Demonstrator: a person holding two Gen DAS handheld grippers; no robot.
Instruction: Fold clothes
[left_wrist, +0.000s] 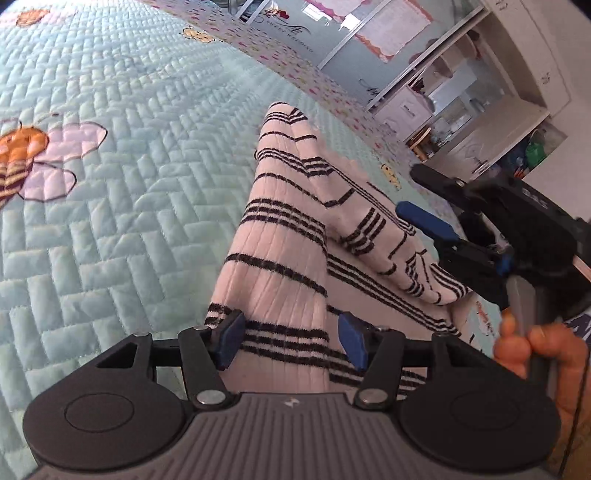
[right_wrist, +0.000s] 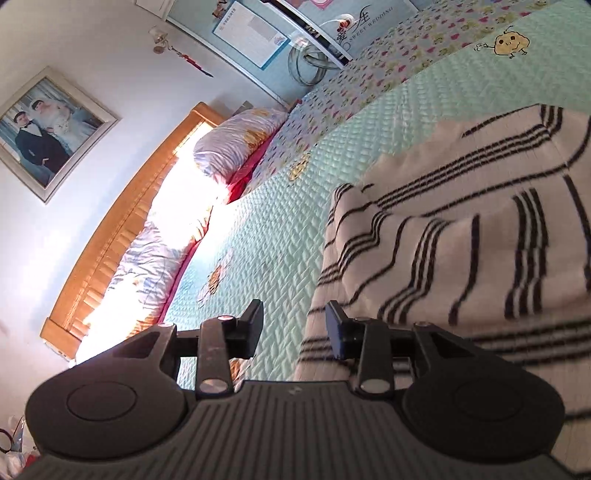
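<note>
A mint quilted bedspread with stitched bees covers the bed. On it lies a white ribbed sweater with black stripes, one part doubled over the rest: partly folded, seemingly not yet compact. The left gripper straddles its near edge, fingers apart; the right gripper gapes empty beside it.

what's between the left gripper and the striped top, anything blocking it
Nothing visible. The left gripper is open, and the striped top already lies between its fingers on the quilt. The right gripper is off to the side by a folded part of the top, not in the way.
</note>
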